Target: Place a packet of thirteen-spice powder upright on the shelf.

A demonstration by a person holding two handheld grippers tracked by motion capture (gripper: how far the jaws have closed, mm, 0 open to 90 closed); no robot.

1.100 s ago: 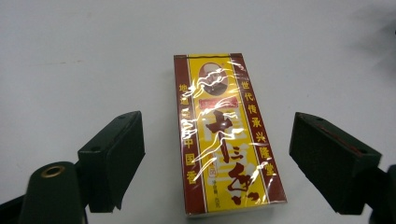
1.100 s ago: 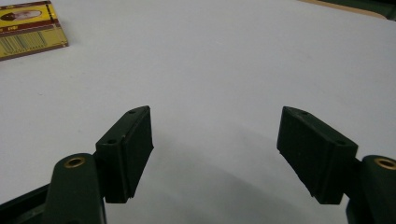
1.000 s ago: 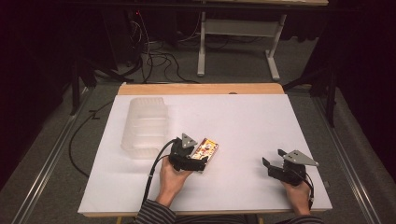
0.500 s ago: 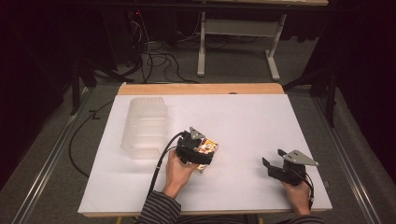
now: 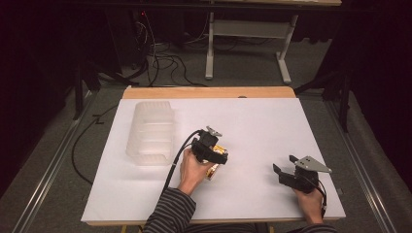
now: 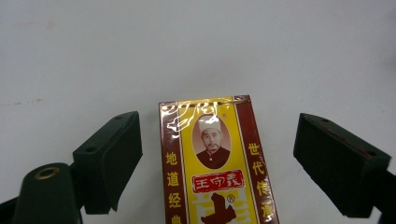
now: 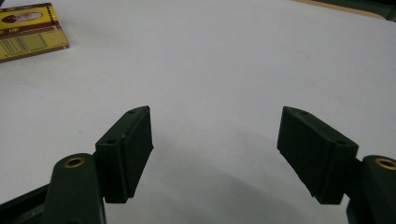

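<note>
Box [image 6: 215, 163] runs off frame between open left gripper [image 6: 233, 163] jaws.

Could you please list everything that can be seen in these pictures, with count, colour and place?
box: one, yellow and dark red with a portrait, flat on the table between the left gripper's jaws, pads clear of it.
plastic container: one, clear, ribbed, on the table's far left part.
table: one, white cover, wooden far edge.
desk frame: one, pale grey, on the floor beyond the table.
cables: several, dark, on the floor beyond the table.
left gripper: one, black, near the table's middle; jaws have just been opening.
right gripper: one, black, near right of the table, open over bare cover.
</note>
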